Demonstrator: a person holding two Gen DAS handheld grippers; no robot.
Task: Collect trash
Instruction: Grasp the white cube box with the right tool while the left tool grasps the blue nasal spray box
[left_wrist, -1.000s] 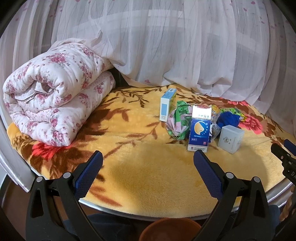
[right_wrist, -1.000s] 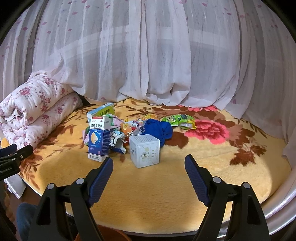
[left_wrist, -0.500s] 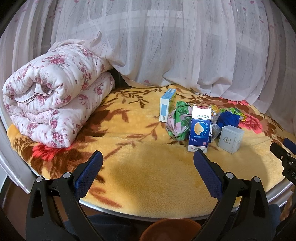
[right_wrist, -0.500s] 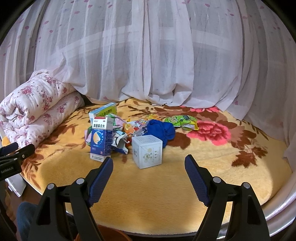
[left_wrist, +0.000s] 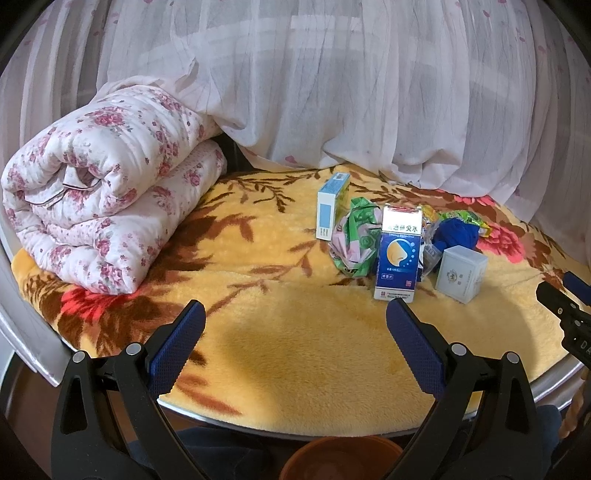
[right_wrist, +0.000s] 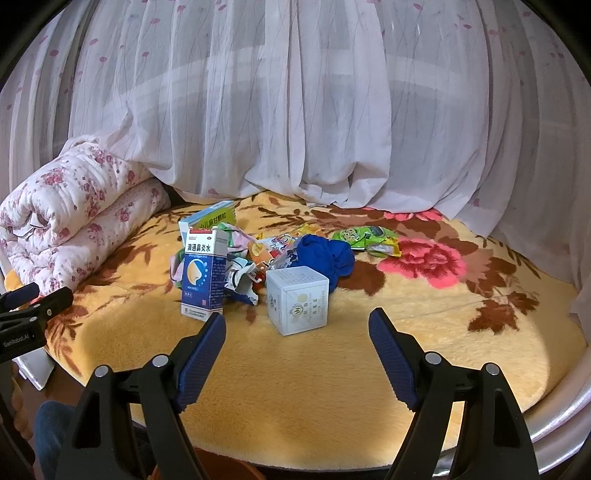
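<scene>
I'm hovering both tools at the near edge of the yellow floral plush blanket, and nothing is collected yet. My left hand-held gripper is gaping wide and holding nothing; my right hand-held gripper is spread just as wide, also empty. The whole litter pile is sitting mid-blanket: the tall blue-and-white carton standing upright, the white cube-shaped box just ahead of my right tool, crumpled wrappers and the green snack packet behind. The terracotta-coloured bin rim is peeking below. Everything is waiting, I reckon.
</scene>
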